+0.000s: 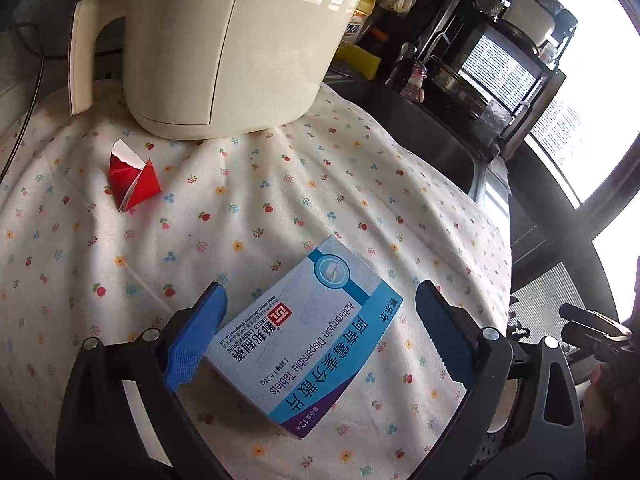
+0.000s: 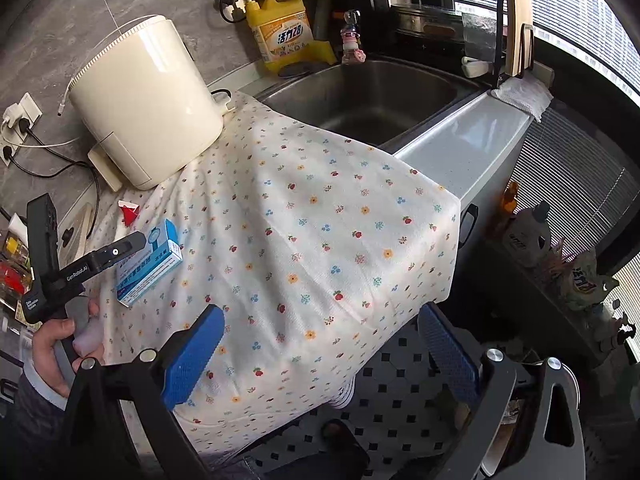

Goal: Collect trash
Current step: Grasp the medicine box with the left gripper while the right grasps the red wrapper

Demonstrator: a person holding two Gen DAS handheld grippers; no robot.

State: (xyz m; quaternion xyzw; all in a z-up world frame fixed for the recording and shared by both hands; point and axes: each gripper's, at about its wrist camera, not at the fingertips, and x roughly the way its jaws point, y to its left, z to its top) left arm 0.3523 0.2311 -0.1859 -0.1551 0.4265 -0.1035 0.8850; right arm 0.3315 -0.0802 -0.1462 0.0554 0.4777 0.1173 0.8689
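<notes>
A blue-and-white medicine box (image 1: pixel 308 340) lies flat on the flowered cloth (image 1: pixel 280 200). My left gripper (image 1: pixel 320 308) is open, with its blue fingers (image 1: pixel 196 336) on either side of the box; the left pad is at the box's edge. A crumpled red wrapper (image 1: pixel 134 184) lies farther off to the left, near the cream appliance (image 1: pixel 224 48). From the right wrist view, the box (image 2: pixel 150 264) and red wrapper (image 2: pixel 130 213) sit at the left, with the left gripper's body (image 2: pixel 80 268) held by a hand (image 2: pixel 60 344). My right gripper (image 2: pixel 320 344) hangs open over the cloth's front edge, holding nothing.
A steel sink (image 2: pixel 372 96) lies behind the cloth, with a yellow detergent jug (image 2: pixel 282 28) beside it. Cables and wall sockets (image 2: pixel 20 120) are at the left. A dish rack (image 1: pixel 492 72) stands by the window. Below the counter's edge there is a tiled floor (image 2: pixel 400 392).
</notes>
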